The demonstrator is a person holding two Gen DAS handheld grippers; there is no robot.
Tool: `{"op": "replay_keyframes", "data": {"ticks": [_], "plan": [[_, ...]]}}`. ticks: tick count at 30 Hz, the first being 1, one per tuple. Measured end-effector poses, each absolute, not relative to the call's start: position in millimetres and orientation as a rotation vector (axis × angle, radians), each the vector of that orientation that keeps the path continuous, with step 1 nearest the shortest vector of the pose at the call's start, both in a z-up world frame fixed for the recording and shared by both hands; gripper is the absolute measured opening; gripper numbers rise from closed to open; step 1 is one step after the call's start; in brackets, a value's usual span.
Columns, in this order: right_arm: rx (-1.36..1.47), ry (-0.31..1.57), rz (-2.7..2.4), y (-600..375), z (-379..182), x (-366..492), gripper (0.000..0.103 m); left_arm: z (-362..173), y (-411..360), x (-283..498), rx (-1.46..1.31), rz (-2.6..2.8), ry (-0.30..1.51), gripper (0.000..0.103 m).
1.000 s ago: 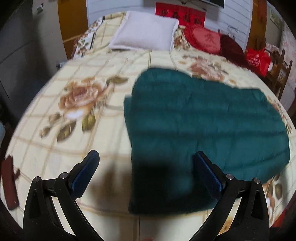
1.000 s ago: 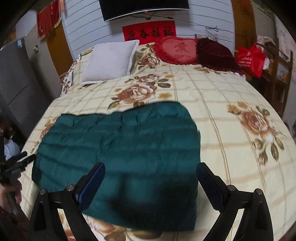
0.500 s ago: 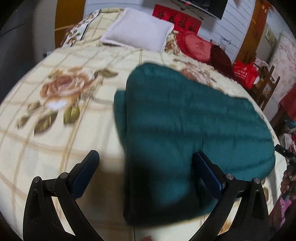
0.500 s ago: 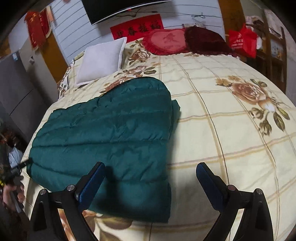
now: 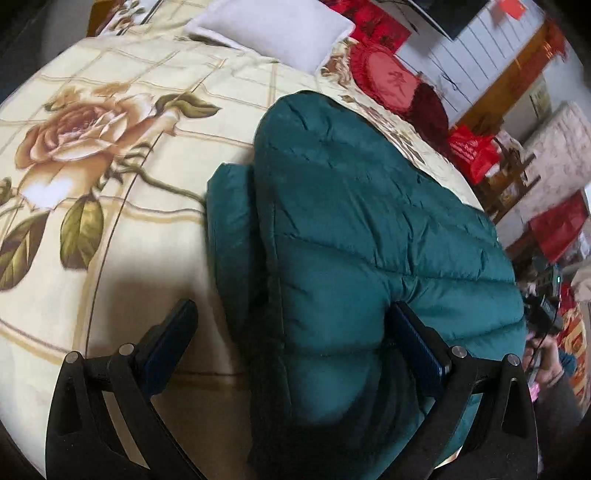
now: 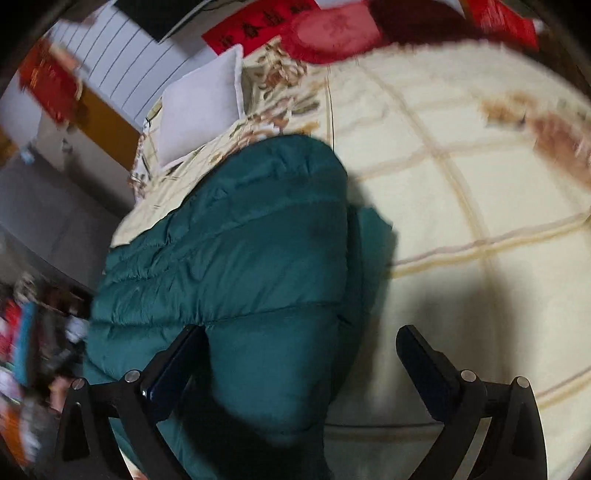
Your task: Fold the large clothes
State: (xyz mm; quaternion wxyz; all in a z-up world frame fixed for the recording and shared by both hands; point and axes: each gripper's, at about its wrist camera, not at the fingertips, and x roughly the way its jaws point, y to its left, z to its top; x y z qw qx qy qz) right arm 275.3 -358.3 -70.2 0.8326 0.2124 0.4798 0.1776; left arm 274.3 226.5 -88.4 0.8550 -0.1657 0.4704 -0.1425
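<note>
A dark green quilted down jacket (image 5: 362, 229) lies folded on the bed; it also shows in the right wrist view (image 6: 243, 266). My left gripper (image 5: 291, 339) is open, low over the jacket's near left edge, its right finger against the puffy fabric. My right gripper (image 6: 299, 358) is open over the jacket's near right edge, its left finger against the fabric. A lower layer of the jacket sticks out at each side edge. Neither gripper holds anything.
The bed has a cream bedspread (image 5: 110, 155) with rose prints. A white pillow (image 5: 273, 33) and red cushions (image 5: 388, 81) lie at the head. Red bags and a wooden chair (image 5: 509, 173) stand beside the bed. A person's hand (image 5: 543, 354) shows at the right.
Both grippers have come down and closer to the jacket's near side edges, the views tilting. The jacket fills more of each view. Both stay open.
</note>
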Motion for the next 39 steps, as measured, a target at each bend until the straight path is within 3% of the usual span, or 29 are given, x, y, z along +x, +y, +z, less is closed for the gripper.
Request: {"op": "replay_keyframes", "data": {"ticks": [6,9,12,13,15,18,23,28,39], "plan": [[0.418,0.996,0.478,-351.3,-79.5,287.5,0.103,-86.3,223.5,293.8,-0.334,-0.356,1.04,0.103],[0.41,0.989,0.509,-344.9,-80.5,297.5,0.098,-86.4,222.3,304.8,-0.348,-0.382,1.042,0.103],[0.404,0.992,0.533,-341.1,-81.0,304.5,0.086,-87.6,224.0,307.1,-0.372,-0.402,1.001,0.101],[0.416,0.989,0.547,-342.1,-81.3,303.9,0.081,-87.5,223.0,306.8,-0.373,-0.404,0.988,0.097],[0.427,0.976,0.569,-345.7,-79.3,300.9,0.072,-83.5,221.1,300.5,-0.369,-0.407,0.934,0.074],[0.379,0.928,0.551,-341.0,-71.0,289.3,0.058,-70.0,210.7,287.0,-0.259,-0.365,0.839,0.051],[0.181,0.845,0.436,-312.2,-43.1,273.1,0.039,-52.9,194.8,264.4,-0.132,-0.283,0.746,0.034],[0.124,0.812,0.364,-301.0,-10.1,259.6,0.029,-25.9,195.8,247.6,-0.138,-0.282,0.721,0.03],[0.064,0.719,0.361,-305.4,95.2,198.1,0.028,58.1,187.0,182.7,-0.151,-0.315,0.645,0.03]]}}
